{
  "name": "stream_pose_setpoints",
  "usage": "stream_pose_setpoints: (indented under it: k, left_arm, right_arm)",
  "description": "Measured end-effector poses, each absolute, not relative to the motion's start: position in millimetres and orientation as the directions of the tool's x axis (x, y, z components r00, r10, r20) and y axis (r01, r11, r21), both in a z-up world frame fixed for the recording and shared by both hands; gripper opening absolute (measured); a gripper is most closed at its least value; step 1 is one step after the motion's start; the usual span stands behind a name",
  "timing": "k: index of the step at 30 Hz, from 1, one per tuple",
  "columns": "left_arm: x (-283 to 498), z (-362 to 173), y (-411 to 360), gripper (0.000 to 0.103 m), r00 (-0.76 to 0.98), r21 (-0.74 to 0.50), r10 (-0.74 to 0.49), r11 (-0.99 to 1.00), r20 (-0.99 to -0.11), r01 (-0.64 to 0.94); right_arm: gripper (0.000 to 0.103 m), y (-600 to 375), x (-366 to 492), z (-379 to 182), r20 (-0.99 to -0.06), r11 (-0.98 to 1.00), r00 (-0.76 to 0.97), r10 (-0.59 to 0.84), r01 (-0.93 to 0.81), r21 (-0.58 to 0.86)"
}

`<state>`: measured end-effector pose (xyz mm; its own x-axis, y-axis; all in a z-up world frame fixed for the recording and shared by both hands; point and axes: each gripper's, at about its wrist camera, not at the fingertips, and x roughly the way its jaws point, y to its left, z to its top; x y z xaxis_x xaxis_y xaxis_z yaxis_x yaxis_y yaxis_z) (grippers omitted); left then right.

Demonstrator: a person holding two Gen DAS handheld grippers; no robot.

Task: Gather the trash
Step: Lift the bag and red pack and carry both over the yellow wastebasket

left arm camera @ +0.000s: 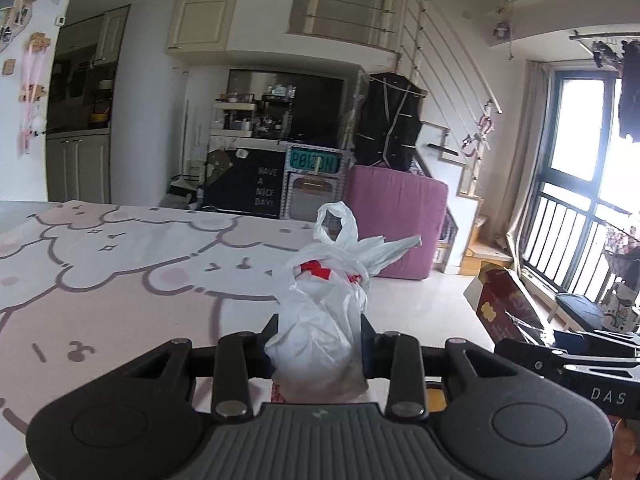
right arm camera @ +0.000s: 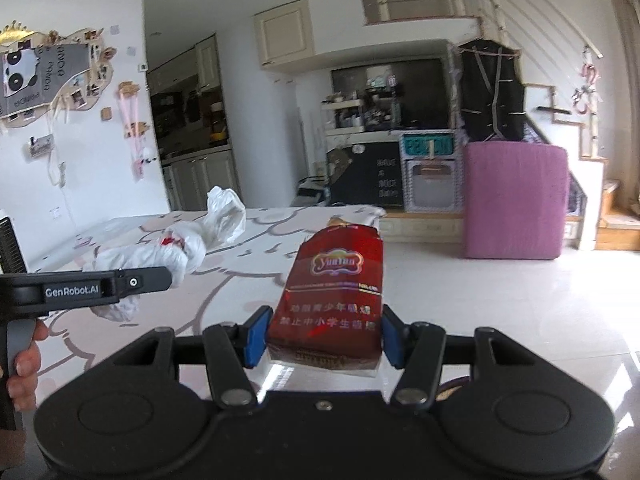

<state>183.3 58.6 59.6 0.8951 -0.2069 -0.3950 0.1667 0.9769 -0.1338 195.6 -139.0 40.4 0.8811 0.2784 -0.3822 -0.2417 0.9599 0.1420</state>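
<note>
My left gripper is shut on a crumpled white plastic bag with red print, held above the right edge of the table. The same bag shows in the right wrist view, clamped by the left gripper at the left. My right gripper is shut on a red cigarette pack, its blue pads pressing both sides. The pack also shows at the right in the left wrist view, beside the right gripper's black body.
The table has a pink and white cartoon cloth. Beyond it lies white tiled floor, a purple padded block, a black cabinet with a sign, stairs and a balcony window.
</note>
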Motion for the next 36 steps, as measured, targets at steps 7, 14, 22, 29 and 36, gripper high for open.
stream_pose_setpoints:
  k: [7, 14, 22, 29, 36]
  left_arm:
    - [182, 60, 21, 0.037, 0.881, -0.144, -0.264, 0.964, -0.394, 0.224]
    - [191, 55, -21, 0.037, 0.851, -0.150, -0.332, 0.943, -0.408, 0.296]
    - [222, 46, -74, 0.037, 0.791, -0.170, -0.413, 0.910, -0.453, 0.378]
    - [265, 18, -122, 0.037, 0.690, -0.172, -0.459, 0.879, -0.560, 0.445]
    - [320, -43, -150, 0.037, 0.557, -0.186, -0.427, 0.880, -0.712, 0.436]
  right_arm:
    - [0.057, -173, 181, 42, -0.381, 0.974, 0.898, 0.221, -0.181, 0.138]
    - [0.057, -208, 170, 38, -0.392, 0.987, 0.908, 0.149, -0.111, 0.119]
    - [0.057, -255, 171, 30, -0.411, 0.994, 0.910, 0.045, 0.002, 0.112]
    - [0.057, -292, 185, 11, -0.455, 0.990, 0.890, -0.026, 0.086, 0.112]
    - [0.057, -318, 226, -21, -0.530, 0.952, 0.848, -0.032, 0.188, 0.242]
